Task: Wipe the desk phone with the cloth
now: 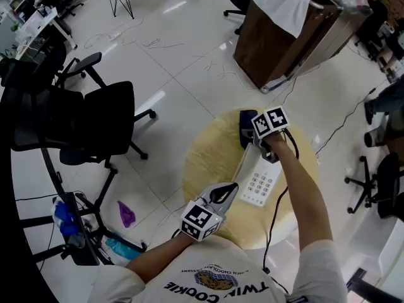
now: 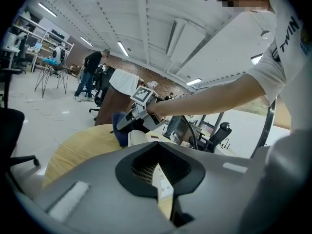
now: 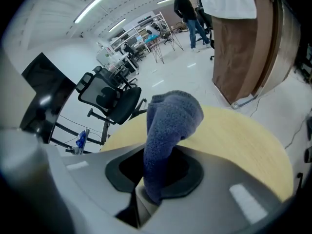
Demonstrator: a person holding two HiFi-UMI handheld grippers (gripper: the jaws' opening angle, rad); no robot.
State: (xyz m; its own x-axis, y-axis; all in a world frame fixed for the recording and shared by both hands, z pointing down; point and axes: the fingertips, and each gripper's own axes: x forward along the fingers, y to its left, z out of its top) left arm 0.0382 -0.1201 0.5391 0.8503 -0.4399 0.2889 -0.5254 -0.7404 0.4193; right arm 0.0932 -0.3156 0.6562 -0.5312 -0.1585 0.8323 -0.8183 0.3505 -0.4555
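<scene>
Holding the cloth (image 3: 170, 126) clamped in my right gripper (image 3: 146, 196) at the phone's (image 1: 259, 178) top end. My left gripper (image 1: 224, 193), jaws together, hovers empty; light, flat strokes should suit.

The white cotton T-shirt (image 1: 221, 261), at the near edge of the round pale wooden table (image 1: 208, 150), bears dark print reading "TWIN COOKIE" around a small emblem; the left gripper view catches only "TWIN". On that table, the white desk phone (image 1: 259, 182) has keypad figures too small to read.

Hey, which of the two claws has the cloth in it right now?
The right claw, at the far end of the desk phone, is shut on the blue cloth; the left claw is shut on nothing.
</scene>
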